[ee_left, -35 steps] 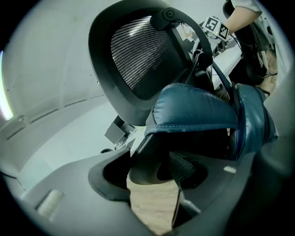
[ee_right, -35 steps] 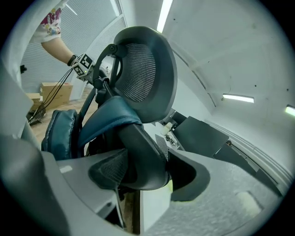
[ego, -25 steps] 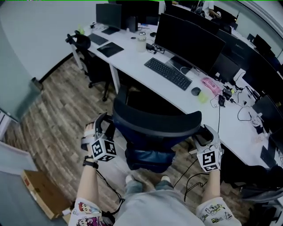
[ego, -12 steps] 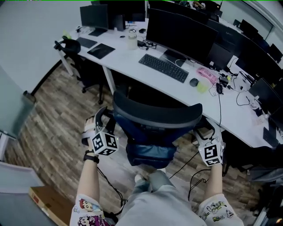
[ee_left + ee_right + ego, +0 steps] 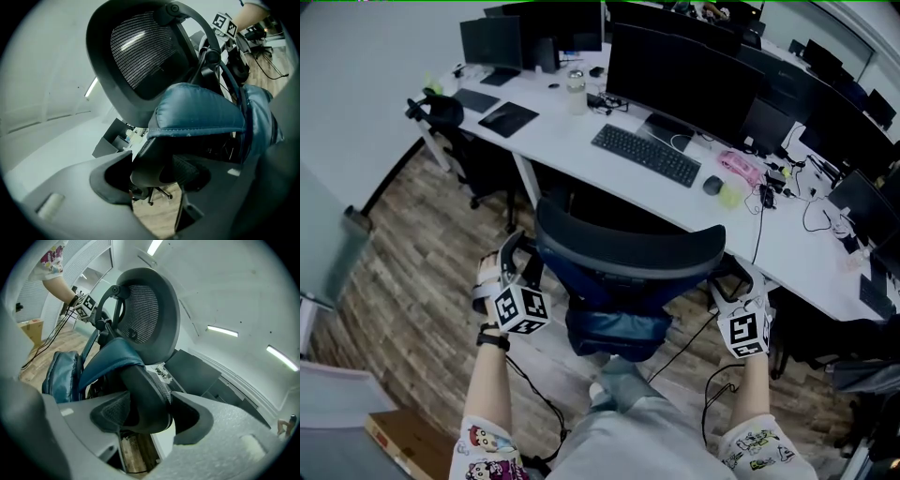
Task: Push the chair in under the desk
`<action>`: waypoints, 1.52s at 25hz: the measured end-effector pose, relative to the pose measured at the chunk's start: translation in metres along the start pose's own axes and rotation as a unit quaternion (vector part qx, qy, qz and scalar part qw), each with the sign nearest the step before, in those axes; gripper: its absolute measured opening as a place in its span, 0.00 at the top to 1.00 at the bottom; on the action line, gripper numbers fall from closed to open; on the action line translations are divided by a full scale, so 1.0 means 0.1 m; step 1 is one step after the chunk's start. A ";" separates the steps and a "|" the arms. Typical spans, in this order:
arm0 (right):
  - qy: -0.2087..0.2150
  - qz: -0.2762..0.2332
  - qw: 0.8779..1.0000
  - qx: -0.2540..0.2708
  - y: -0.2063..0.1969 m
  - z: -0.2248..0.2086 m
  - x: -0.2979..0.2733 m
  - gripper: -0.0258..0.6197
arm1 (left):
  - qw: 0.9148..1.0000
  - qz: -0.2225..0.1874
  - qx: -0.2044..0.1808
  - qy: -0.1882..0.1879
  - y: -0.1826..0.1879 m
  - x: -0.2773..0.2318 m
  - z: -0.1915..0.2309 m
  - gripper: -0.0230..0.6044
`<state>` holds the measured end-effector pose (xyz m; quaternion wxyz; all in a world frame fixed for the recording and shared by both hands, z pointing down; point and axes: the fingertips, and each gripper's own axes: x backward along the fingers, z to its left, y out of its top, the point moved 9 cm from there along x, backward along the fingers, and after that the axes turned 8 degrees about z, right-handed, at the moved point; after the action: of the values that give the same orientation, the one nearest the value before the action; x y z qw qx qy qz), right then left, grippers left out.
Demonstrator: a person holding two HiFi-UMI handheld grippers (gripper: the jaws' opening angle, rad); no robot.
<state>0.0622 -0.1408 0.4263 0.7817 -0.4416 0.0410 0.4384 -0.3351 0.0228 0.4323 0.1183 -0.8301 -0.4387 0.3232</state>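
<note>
Wood-grain planks cover the floor [image 5: 412,253] under a long white bench [image 5: 551,124] that runs across the room, carrying a keyboard [image 5: 645,155], a wide dark monitor [image 5: 694,80] and loose cables [image 5: 811,220] toward its right end. I see the chair [image 5: 628,253] standing in front of the keyboard, its curved back near the bench edge and turned toward me, a blue cushion [image 5: 614,328] hanging behind it. My left claw [image 5: 521,267] pinches the left armrest [image 5: 154,166]; my right claw [image 5: 733,286] pinches the right armrest [image 5: 140,394], pads pressed on either side. A second chair [image 5: 441,112] stands at the bench's far left end, by the pale wall [image 5: 356,84].
</note>
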 end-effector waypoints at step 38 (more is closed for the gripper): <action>-0.077 0.055 0.994 -0.046 0.81 -0.11 -1.35 0.58 | 0.996 -0.077 -0.038 -0.029 -0.15 -1.98 1.21 0.54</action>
<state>-0.0753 -0.2181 0.4276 0.7359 -0.4391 -0.0150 0.5152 -0.5030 -0.1381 0.4330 0.0985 -0.7877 -0.5169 0.3204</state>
